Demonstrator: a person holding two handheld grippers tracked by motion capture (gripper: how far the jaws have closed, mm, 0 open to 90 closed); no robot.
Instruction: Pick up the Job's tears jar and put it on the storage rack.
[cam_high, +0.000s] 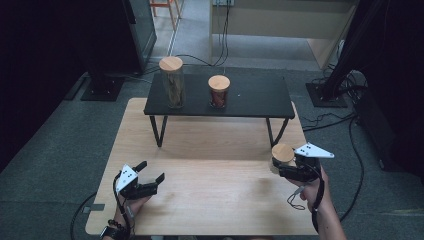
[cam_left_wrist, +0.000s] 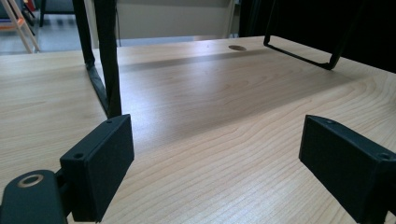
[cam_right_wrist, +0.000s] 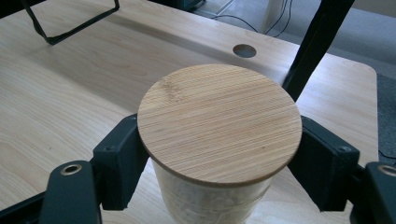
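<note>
Jar (cam_right_wrist: 219, 140) between clamped right tongs (cam_right_wrist: 219, 161)

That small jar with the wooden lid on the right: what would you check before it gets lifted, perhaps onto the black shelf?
1. Grip on the jar: the right hand-held gripper has a jaw on each side of it, just under the lid. Ok.
2. Lid seated flat: ok.
3. Jar upright: ok.
4. Free space on the shelf: bare to the right of the short jar and tall jar. Ok.
5. Left hand-held gripper out of the way: open, holding nothing, at the table's other side. Ok.
6. Whether the grip is firm enough not to slip: cannot tell.
</note>
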